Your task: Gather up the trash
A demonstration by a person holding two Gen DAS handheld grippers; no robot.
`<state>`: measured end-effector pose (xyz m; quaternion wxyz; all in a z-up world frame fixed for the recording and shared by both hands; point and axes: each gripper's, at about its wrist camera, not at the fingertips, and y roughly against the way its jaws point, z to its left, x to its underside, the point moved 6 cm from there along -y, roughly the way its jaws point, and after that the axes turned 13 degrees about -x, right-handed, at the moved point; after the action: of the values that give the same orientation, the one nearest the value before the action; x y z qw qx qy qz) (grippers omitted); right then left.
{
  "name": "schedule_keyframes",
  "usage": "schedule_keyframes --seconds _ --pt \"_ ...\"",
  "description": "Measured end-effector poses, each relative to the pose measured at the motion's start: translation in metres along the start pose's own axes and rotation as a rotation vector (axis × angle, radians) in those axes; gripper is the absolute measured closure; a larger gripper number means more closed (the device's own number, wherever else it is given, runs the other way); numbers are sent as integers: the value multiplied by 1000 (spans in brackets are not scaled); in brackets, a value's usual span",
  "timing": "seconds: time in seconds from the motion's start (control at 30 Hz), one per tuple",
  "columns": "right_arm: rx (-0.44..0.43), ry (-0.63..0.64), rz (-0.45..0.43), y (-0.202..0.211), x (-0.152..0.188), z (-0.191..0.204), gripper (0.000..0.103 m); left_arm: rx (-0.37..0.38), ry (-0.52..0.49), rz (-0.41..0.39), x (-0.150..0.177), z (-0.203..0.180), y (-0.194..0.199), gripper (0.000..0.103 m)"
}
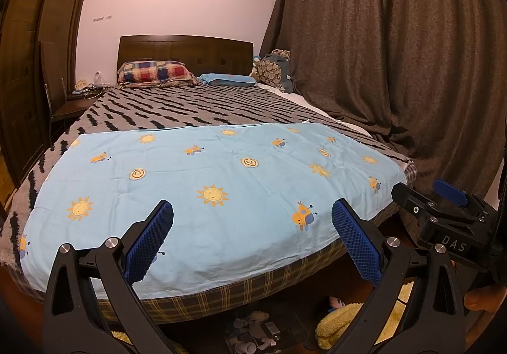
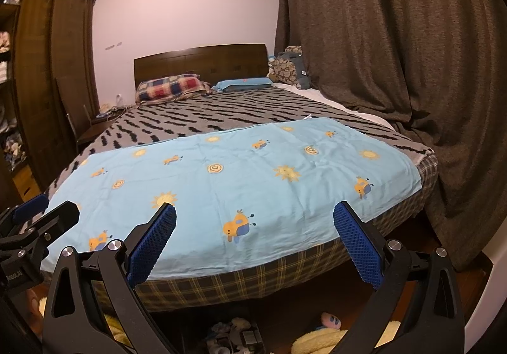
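A light blue cloth (image 1: 202,183) (image 2: 240,176) printed with suns and cartoon animals lies flat over the foot of the bed; no trash shows on it. My left gripper (image 1: 252,240) hovers open before the bed's near edge, nothing between its blue pads. My right gripper (image 2: 254,243) is open too, level with the same edge and empty. In the left wrist view the right gripper (image 1: 443,199) appears at the right edge; in the right wrist view the left gripper (image 2: 31,214) sits at the left edge. A tray of small mixed items (image 1: 256,333) (image 2: 234,338) lies on the floor below.
The bed carries a grey black-patterned blanket (image 1: 190,107), a plaid pillow (image 1: 155,72) and a blue pillow (image 1: 228,79) by the wooden headboard. Dark curtains (image 1: 396,53) hang on the right, a wooden wardrobe (image 1: 28,47) on the left. Yellow fluffy fabric (image 1: 339,319) lies on the floor.
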<state>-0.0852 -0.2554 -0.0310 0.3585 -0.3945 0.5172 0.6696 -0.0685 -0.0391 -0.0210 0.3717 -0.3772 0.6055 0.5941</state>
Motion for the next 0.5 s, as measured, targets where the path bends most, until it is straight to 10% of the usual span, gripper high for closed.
schedule_keyframes --seconds 0.5 --pt "4 -8 -1 -1 2 2 3 -3 2 -3 1 0 1 8"
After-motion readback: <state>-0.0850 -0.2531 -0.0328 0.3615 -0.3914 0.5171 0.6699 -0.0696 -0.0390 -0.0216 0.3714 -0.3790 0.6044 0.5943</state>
